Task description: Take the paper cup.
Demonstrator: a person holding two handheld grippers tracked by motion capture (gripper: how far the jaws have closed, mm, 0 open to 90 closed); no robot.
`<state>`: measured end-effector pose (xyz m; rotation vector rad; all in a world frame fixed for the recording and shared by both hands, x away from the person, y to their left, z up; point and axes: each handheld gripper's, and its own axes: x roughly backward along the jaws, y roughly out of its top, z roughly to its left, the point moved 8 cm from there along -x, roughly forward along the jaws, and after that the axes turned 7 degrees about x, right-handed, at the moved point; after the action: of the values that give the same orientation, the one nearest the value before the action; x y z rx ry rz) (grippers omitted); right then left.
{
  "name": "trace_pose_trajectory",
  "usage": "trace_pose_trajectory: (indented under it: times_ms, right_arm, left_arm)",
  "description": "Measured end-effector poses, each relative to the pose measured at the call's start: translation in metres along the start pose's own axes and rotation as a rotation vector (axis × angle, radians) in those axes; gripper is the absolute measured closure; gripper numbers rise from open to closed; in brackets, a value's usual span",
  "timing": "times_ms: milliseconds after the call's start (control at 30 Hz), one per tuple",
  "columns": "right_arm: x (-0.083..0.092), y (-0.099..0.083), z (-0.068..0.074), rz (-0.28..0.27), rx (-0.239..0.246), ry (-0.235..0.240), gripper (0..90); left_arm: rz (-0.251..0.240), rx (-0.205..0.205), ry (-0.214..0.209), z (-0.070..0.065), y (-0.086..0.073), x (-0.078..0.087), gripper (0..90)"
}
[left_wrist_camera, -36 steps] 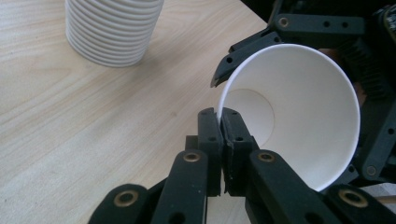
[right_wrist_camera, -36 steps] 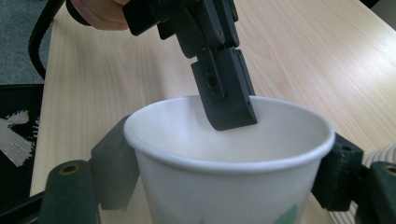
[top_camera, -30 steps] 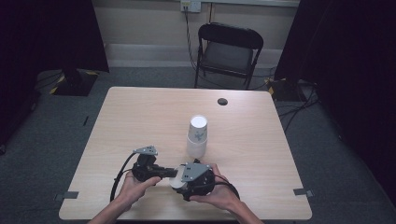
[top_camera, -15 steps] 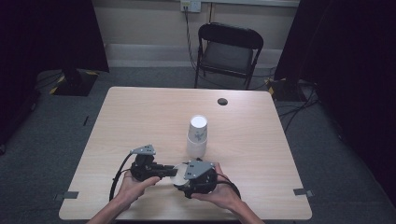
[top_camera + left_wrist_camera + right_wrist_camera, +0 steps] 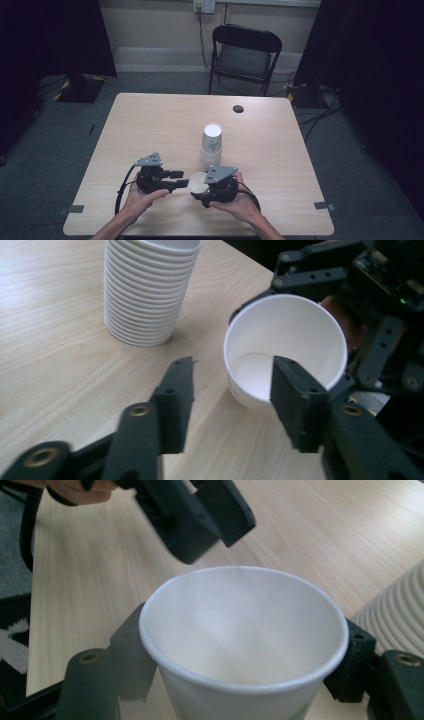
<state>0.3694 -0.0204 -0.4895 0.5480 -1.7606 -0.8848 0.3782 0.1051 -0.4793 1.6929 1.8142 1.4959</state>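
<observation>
white paper cup (image 5: 240, 630), clamped between black fingers (image 5: 127, 660)

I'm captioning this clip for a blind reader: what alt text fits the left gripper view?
An open left gripper faces a single white paper cup held by the right gripper, one jaw across the cup's rim. A stack of upturned cups stands behind on the wooden table.

A white paper cup (image 5: 243, 645) (empty, mouth open) is held just beside the upturned stack of cups (image 5: 211, 144) on the worktop (image 5: 150, 125).
</observation>
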Motion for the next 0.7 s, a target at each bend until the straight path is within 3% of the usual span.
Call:
trace_pose_trajectory:
  times_ms: [133, 233, 467, 700]
  right_arm:
    - [0.003, 0.0, -0.007, -0.021, -0.049, -0.009, 29.1]
    - [0.005, -0.002, -0.01, -0.025, -0.06, -0.019, 29.1]
    - [0.013, -0.005, -0.014, -0.025, -0.086, -0.044, 29.3]
    - [0.023, -0.01, -0.021, -0.036, -0.121, -0.077, 29.8]
  left_arm:
    - [-0.006, -0.013, 0.009, 0.0, 0.001, 0.001, 43.6]
    - [-0.004, -0.019, 0.026, 0.002, 0.001, 0.001, 41.0]
    - [-0.023, -0.013, 0.06, 0.008, 0.002, 0.003, 39.5]
    - [-0.025, -0.026, 0.126, 0.017, 0.002, 0.006, 37.9]
